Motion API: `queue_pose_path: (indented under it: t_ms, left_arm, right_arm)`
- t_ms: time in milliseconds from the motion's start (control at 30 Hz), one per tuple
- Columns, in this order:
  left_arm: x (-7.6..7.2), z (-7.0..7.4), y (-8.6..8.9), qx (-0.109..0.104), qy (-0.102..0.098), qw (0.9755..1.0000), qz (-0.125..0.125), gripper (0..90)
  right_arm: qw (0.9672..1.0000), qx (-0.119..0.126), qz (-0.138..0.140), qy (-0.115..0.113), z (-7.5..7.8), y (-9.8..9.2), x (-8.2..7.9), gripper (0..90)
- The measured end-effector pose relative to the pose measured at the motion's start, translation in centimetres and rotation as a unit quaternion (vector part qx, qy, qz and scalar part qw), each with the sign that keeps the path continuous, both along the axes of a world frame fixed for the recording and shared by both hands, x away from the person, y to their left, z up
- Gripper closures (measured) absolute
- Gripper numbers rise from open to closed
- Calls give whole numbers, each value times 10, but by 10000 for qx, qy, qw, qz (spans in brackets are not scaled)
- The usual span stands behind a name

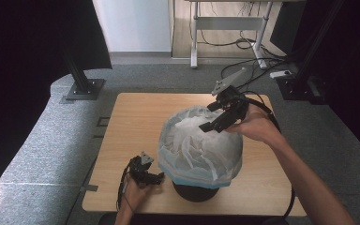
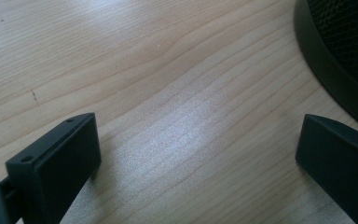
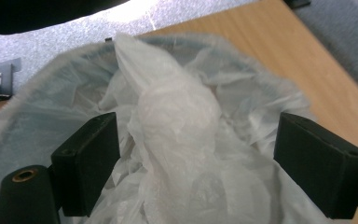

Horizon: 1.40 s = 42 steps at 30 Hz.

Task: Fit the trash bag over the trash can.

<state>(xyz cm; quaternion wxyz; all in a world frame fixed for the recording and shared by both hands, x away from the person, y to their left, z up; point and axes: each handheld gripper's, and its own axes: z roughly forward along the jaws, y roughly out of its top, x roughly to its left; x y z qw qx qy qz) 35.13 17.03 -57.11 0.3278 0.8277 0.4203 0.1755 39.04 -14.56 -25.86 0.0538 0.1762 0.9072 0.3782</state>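
Black two-jaw right gripper carries a grey three-cornered plate above its jaws; black cable trails behind.

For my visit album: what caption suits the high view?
Right tool, jaws open, over a white bag lining a black bin; left tool rests on table.

No text, label, brand, number or sign can be read anywhere: none on the wooden worktop, none on the white plastic bag, none on the black bin.
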Motion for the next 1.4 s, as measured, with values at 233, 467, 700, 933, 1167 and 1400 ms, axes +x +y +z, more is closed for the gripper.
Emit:
queue_pose_path:
  t_ms: [233, 467, 700, 933, 1167, 1400]
  left_arm:
    - [0, 0, 0, -1, 0, 10000, 1, 0]
    - [0, 0, 0, 0, 3, 10000, -18, 0]
    - [0, 0, 0, -1, 3, 10000, -29, 0]
    - [0, 0, 0, 0, 2, 10000, -40, 0]
    - [1, 0, 0, -3, 1, 10000, -42, 0]
    - [1, 0, 0, -3, 1, 10000, -45, 0]
  right_arm:
    - [9996, 186, 180, -86, 11, 17, -3, 395]
    - [9986, -314, 385, 185, -28, 49, 10, 556]
    - [9973, -528, 314, 406, -65, 67, 22, 621]
    - [9869, -1296, 532, 804, -103, 82, 27, 638]
    - [9937, -683, 614, 639, -78, 71, 21, 574]
    - [9996, -123, 230, 123, -31, 34, 22, 501]
